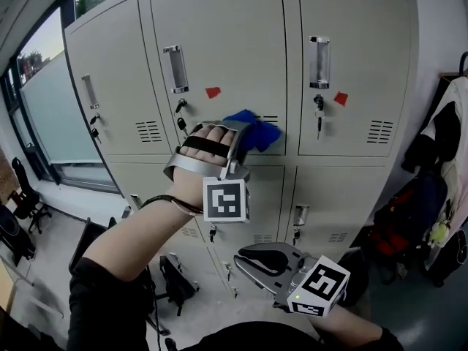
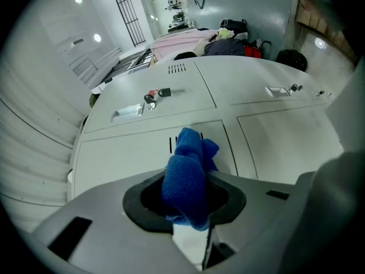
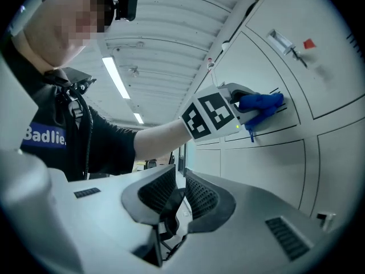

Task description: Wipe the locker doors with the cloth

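**A:** What's the left side doing?

**B:** The left gripper (image 1: 243, 136) has its jaws clamped on the blue cloth (image 1: 257, 130). The wad sits at the lower right corner of the upper middle locker door (image 1: 219, 50), over the vent slots (image 1: 269, 118). I can't tell for sure whether it presses on the metal.

**A:** How would you do this stroke well?

**B:** I'd flatten the wad against the panel and sweep in overlapping passes. I'd also steer round the keys (image 1: 180, 115) and the handle (image 1: 175, 69) so the fabric doesn't snag. Only a narrow part of the cloth seems pinched, so a firm squeeze matters.

**A:** And the cloth itself?

**B:** It's bright blue with a nubby weave, bunched into a thick roll. A loose end (image 2: 197, 224) hangs below the jaws.

**A:** And the right side?

**B:** The right gripper (image 1: 252, 260) hangs low before the lower doors, its jaws together on nothing.
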The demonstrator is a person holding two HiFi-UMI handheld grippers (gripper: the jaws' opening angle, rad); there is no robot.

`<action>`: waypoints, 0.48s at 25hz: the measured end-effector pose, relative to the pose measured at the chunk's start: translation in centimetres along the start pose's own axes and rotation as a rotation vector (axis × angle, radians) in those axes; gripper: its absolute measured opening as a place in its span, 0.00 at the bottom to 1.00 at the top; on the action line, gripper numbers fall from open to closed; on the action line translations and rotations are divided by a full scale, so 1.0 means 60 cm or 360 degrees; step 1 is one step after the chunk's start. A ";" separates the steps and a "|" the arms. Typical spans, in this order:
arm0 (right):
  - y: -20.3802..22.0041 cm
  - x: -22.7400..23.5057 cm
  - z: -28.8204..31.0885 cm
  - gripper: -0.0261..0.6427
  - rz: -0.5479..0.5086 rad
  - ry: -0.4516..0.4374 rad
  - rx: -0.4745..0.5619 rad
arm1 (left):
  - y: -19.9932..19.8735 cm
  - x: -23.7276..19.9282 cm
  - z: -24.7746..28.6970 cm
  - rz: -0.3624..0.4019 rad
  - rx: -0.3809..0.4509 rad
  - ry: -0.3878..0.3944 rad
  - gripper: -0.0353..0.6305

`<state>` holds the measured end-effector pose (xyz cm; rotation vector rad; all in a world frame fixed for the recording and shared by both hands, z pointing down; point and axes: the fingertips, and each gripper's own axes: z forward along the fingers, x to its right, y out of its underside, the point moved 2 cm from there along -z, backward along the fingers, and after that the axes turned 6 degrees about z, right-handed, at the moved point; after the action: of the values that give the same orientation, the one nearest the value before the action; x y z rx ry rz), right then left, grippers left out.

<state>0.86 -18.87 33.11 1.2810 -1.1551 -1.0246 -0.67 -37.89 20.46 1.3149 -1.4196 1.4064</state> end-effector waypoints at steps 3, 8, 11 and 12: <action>0.005 -0.010 0.022 0.12 0.0006 -0.0079 -0.0017 | 0.058 0.012 -0.009 0.0011 -0.0105 -0.0011 0.22; 0.005 -0.018 0.048 0.12 0.0004 -0.0162 -0.0023 | 0.136 0.036 -0.017 -0.0013 -0.0233 0.0012 0.22; 0.005 -0.015 0.052 0.12 0.0011 -0.0167 -0.0018 | 0.138 0.051 -0.016 -0.0001 -0.0238 0.0020 0.22; 0.005 -0.014 0.051 0.12 0.0012 -0.0166 -0.0018 | 0.132 0.054 -0.015 -0.0001 -0.0230 0.0026 0.22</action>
<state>-2.31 -18.51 33.19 1.2257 -1.2302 -1.1018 -9.13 -38.49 21.87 1.2091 -1.4805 1.2862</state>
